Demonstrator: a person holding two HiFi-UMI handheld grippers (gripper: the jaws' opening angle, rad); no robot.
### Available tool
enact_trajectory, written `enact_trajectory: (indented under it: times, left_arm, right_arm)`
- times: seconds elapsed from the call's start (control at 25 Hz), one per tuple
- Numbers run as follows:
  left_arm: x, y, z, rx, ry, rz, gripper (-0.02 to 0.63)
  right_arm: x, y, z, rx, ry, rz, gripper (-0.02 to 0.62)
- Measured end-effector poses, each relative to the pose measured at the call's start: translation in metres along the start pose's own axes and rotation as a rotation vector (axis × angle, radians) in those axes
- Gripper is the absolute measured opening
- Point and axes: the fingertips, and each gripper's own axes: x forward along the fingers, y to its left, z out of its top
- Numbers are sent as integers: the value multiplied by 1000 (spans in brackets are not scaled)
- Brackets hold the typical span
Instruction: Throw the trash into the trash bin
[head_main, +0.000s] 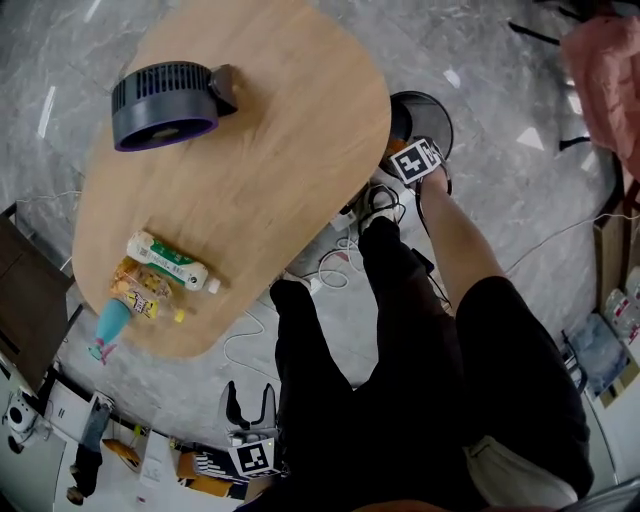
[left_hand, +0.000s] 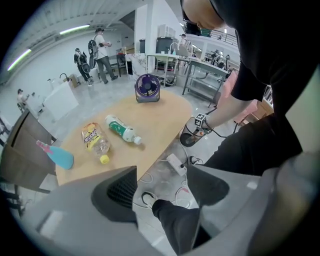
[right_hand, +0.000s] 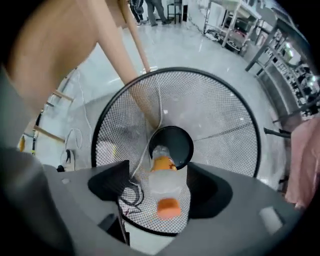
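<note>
A clear bottle (right_hand: 165, 182) with an orange cap and orange label hangs cap-up between the jaws of my right gripper (right_hand: 159, 192), blurred. A gap shows between it and the left jaw, so the jaws stand open around it. Directly below is the black wire-mesh trash bin (right_hand: 240, 100). In the head view the right gripper (head_main: 412, 150) sits over the bin (head_main: 440, 115) beside the table. A green-label bottle (head_main: 168, 260), a yellow-label bottle (head_main: 145, 292) and a blue spray bottle (head_main: 110, 322) lie on the wooden table (head_main: 270, 150). My left gripper (head_main: 250, 400) hangs open and empty.
A dark round fan (head_main: 165, 103) lies on the table's far end. A white power strip (head_main: 345, 215) and loose cables lie on the floor between table and bin. The person's legs (head_main: 400, 330) stand next to the table. People stand far back in the room (left_hand: 100, 50).
</note>
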Motion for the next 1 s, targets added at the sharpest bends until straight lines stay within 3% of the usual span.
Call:
enact_trajectory:
  times: [0.12,0.32,0.44,0.56,0.76,0.88,1.0]
  left_arm:
    - [-4,-3,5,14,-37,-16,322]
    - [-9,0,13,27,-81,-44,322]
    - [-16,11,8,20,-130,-39,322]
    - [-25,24,-3,-14,-179,-15,322]
    - [-55,62,-18,-51,-267,79,322]
    - [-73,92,-38,-107,-301,167,322]
    - [-92,120,-50,-194,-353,246,322]
  right_arm:
    - [-36,1,-1,48,-102,-4,396]
    - [-157,26,21,15,-476,-2,396]
    - [-250,75,22,18,-661,33,385]
    - [-322,160,44,-32,-832,143,380]
    - [-377,322,82,-192,-931,361,382]
    - [-386,399,97,-314,-937,430,387]
    - [-378,444,109,-379,-895,451,391]
